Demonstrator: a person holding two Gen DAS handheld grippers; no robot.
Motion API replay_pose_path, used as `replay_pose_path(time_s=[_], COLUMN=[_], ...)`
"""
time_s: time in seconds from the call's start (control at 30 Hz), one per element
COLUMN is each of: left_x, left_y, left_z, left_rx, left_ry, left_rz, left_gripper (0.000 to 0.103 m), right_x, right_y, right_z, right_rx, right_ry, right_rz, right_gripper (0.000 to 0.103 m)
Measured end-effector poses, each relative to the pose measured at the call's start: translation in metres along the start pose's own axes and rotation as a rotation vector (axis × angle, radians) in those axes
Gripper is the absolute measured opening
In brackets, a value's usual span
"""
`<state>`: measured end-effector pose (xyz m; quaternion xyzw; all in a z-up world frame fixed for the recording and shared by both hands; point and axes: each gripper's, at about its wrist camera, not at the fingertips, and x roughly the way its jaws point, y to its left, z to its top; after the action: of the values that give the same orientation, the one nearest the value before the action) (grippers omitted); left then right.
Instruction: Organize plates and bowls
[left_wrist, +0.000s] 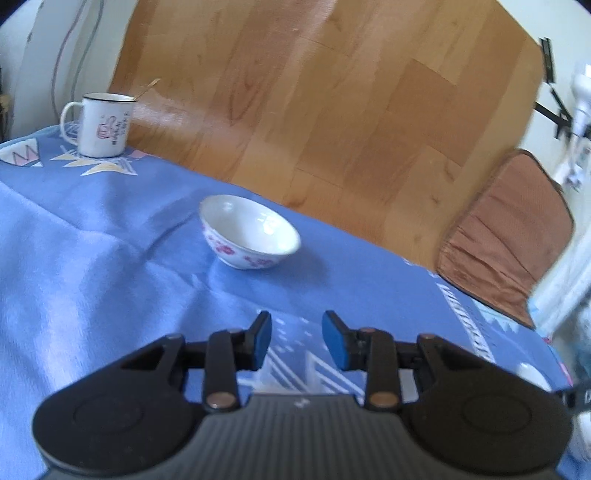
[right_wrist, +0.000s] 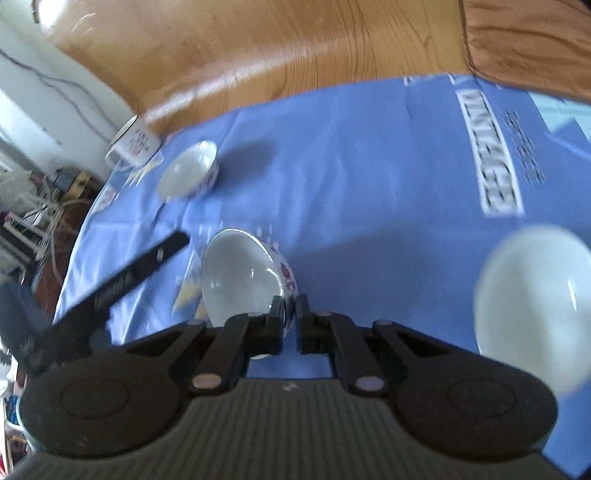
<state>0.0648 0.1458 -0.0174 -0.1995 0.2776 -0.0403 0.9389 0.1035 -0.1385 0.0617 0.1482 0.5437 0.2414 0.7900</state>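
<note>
Left tool (left_wrist: 296, 339): fingers spread, nothing between them, hovering over the blue cloth (left_wrist: 92, 258).
Right tool (right_wrist: 290, 321): pinching the rim of a floral bowl (right_wrist: 240, 280), one finger inside, one outside; bowl tilted.
Far bowl (left_wrist: 249, 230): upright on the cloth near the tabletop's far edge, apart from both tools.
White bowl (right_wrist: 532, 299): blurred, near the right side of the right wrist view.
Mug (left_wrist: 103, 123): at the far left corner, handle (left_wrist: 68, 118) pointing left.
Floor (left_wrist: 332, 92): wood, beyond the far edge.

A mug (left_wrist: 103, 125) stands behind the bowl (left_wrist: 249, 230) on the tablecloth (left_wrist: 92, 258).
</note>
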Motion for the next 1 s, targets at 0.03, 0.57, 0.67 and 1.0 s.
replay_pose_path(time_s=[0.03,0.57,0.67,1.0], left_x=[-0.006,-0.016,-0.013,-0.003], left_y=[-0.004,-0.066,-0.070,-0.085], left_z=[-0.002,-0.026,-0.026,-0.034], left_rx=[0.005,0.188,0.190,0.228], left_ry=[0.012,0.194,0.206,0.252], left_rz=[-0.018,-0.009,-0.004,-0.001], left_gripper=[0.031,0.031,0.031,0.021], right_x=[-0.004,-0.015,-0.016,-0.026], right_y=[-0.001,-0.003,-0.004,-0.001], right_z=[-0.006,-0.037,-0.042,-0.059], right_rx=[0.002,-0.093,-0.079,-0.113], right_ry=[0.003,-0.110,-0.128,-0.272], right_rz=[0.007,-0.007,-0.004,-0.033], right_gripper=[0.008,0.017,0.018,0.022])
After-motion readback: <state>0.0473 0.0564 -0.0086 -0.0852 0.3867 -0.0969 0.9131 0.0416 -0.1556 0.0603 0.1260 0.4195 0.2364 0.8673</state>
